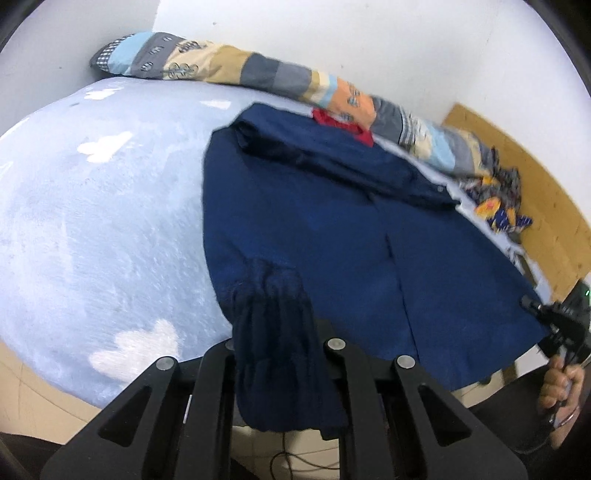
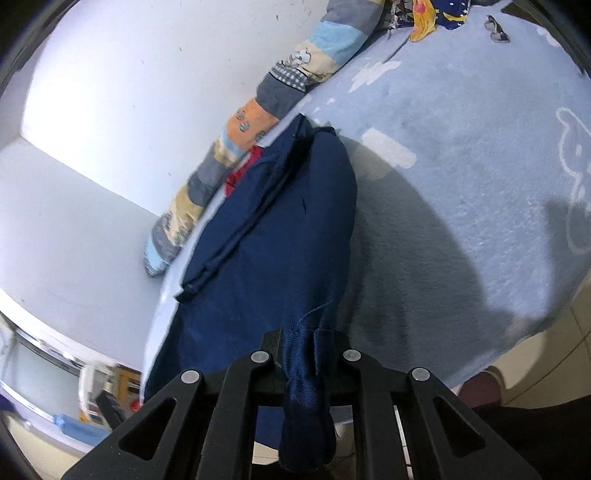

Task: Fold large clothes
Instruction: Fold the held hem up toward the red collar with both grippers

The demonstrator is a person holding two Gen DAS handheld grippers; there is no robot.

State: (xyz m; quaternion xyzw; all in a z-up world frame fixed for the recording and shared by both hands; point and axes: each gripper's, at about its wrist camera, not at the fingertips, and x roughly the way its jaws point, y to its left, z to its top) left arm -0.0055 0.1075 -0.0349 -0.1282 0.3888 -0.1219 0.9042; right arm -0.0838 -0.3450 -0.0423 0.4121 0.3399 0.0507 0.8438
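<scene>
A large navy blue garment (image 1: 332, 229) lies spread on a light blue bed cover (image 1: 92, 221). My left gripper (image 1: 280, 347) is shut on a bunched corner of the garment at the near edge of the bed. My right gripper (image 2: 306, 354) is shut on another bunched edge of the same garment (image 2: 273, 240); it also shows in the left wrist view (image 1: 546, 314), at the garment's right corner. A sleeve or folded strip lies across the garment's far part.
A patchwork quilt roll (image 1: 258, 74) lies along the white wall at the back of the bed. A red cloth (image 1: 347, 125) peeks from under it. A patterned blue and yellow cloth (image 1: 498, 206) sits by a wooden board (image 1: 546, 206). Glasses (image 2: 496, 31) lie on the bed.
</scene>
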